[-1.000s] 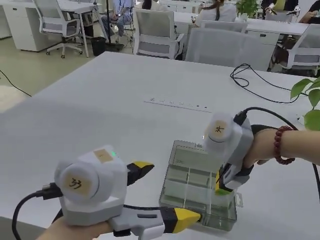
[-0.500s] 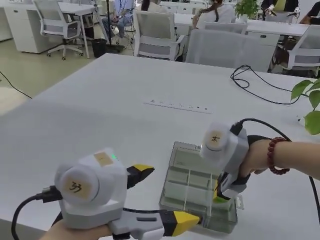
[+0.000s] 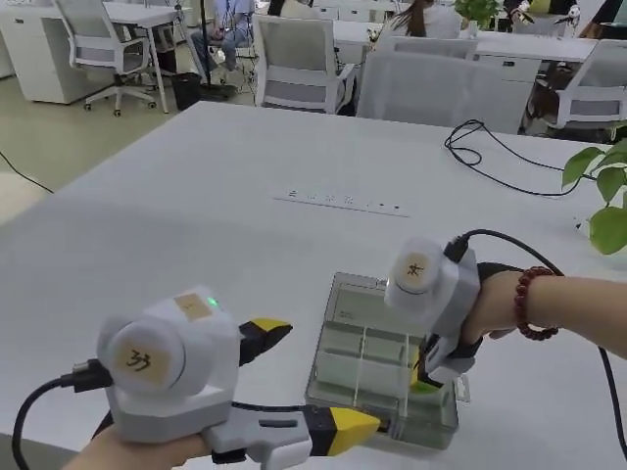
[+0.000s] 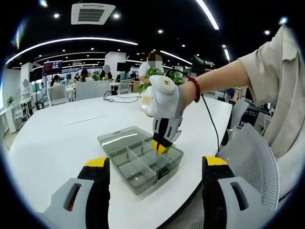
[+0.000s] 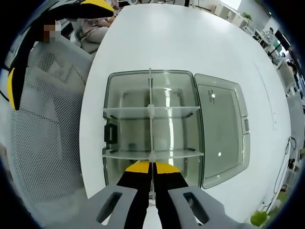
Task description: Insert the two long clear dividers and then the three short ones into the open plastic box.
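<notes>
Three dividers (image 5: pixel 150 112) in the box (image 5: pixel 106 95); right gripper (image 5: pixel 151 167) clenches one, probably seating it; left gripper (image 4: pixel 156 164) gapes. Next: press, release.

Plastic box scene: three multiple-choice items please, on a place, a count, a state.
1. Where is the lid of the plastic box? A. shut on it B. flat on the table beside it C. in a gripper
2. How many dividers cross the centre divider the right gripper holds? A. one B. two C. four
3. The left gripper is: A. open, empty B. shut on a divider C. shut on the lid
B: the lid lies open flat. B: two dividers meet it. A: its jaws stand apart, empty.
</notes>
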The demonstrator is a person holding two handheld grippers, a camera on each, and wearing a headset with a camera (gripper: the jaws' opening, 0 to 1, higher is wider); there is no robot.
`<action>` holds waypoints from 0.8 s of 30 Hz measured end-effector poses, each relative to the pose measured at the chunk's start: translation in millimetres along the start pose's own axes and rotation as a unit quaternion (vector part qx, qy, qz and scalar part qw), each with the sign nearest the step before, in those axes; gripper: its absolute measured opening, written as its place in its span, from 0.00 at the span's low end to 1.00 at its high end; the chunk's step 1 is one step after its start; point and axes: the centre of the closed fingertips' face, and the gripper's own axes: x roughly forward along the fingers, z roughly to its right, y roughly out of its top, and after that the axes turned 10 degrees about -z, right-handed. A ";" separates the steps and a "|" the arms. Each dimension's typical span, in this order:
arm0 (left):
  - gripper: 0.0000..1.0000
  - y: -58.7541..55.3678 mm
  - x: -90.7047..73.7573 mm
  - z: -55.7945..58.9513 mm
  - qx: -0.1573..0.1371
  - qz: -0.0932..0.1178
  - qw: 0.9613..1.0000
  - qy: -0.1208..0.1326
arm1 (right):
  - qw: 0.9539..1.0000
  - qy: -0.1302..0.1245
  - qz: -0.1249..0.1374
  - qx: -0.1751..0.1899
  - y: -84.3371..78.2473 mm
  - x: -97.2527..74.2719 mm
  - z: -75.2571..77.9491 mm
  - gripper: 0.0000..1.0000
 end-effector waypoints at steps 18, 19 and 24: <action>0.82 -3.8 0.5 -14.9 0.010 -0.023 1.000 0.006 | 0.990 -0.035 0.111 0.084 4.1 -29.4 2.9 0.24; 0.82 -3.5 0.6 -15.8 0.012 -0.026 1.000 0.006 | 0.988 -0.035 0.121 0.093 4.7 -31.6 2.3 0.24; 0.82 -1.5 2.6 -18.0 0.021 -0.035 0.999 0.006 | 0.973 -0.034 0.179 0.142 7.5 -47.2 -1.9 0.29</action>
